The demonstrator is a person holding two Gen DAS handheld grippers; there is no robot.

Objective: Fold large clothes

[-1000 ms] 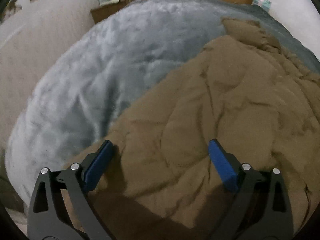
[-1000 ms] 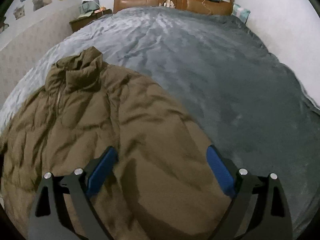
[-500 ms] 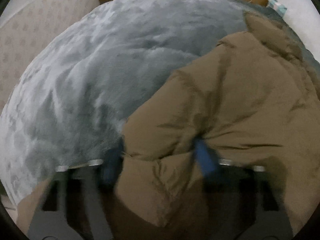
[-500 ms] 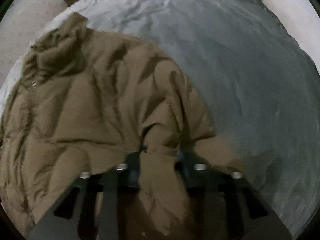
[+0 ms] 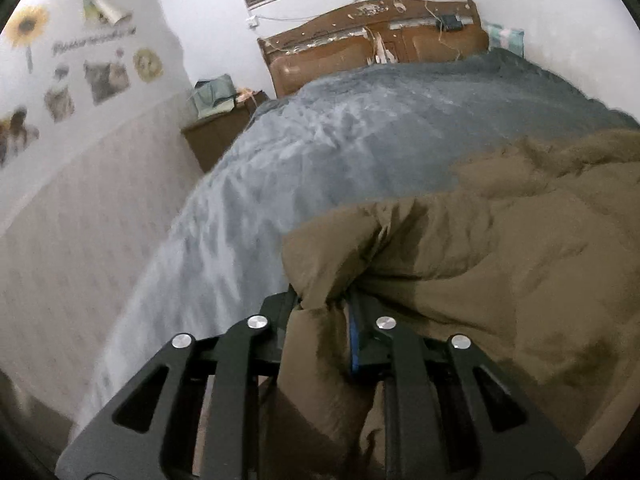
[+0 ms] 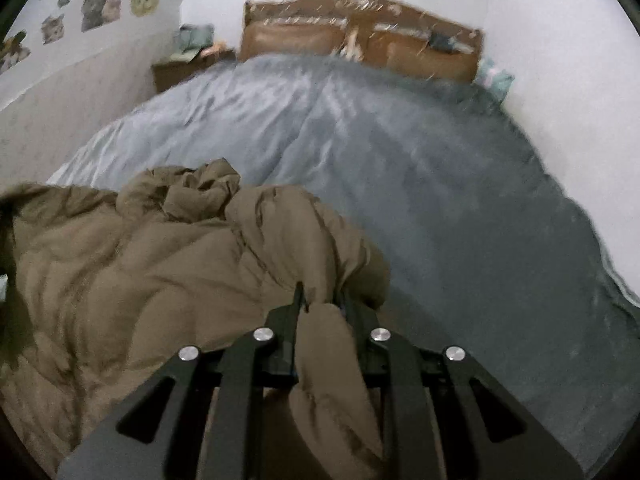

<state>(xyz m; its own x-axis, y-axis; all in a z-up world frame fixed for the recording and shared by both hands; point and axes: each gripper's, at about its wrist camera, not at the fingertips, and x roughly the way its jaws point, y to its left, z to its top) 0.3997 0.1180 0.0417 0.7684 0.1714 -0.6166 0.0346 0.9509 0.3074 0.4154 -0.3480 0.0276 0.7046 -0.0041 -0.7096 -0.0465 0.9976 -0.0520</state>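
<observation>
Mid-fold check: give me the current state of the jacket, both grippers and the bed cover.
Brown jacket: bunched, near edge lifted at two points.
Left gripper: jaws closing, pinching a jacket fold.
Right gripper: clamped on a jacket fold.
Grey bed cover: spread flat over the bed, under the jacket.

- The right gripper sits at the bottom centre of the frame, its black fingers pinched on a bunched fold of a brown padded jacket.
- The jacket fills the lower left — crumpled, its hood heaped at centre left.
- A grey blanket covers the bed.
- A wooden headboard stands at top centre; a nightstand and wall stickers at upper left.
</observation>
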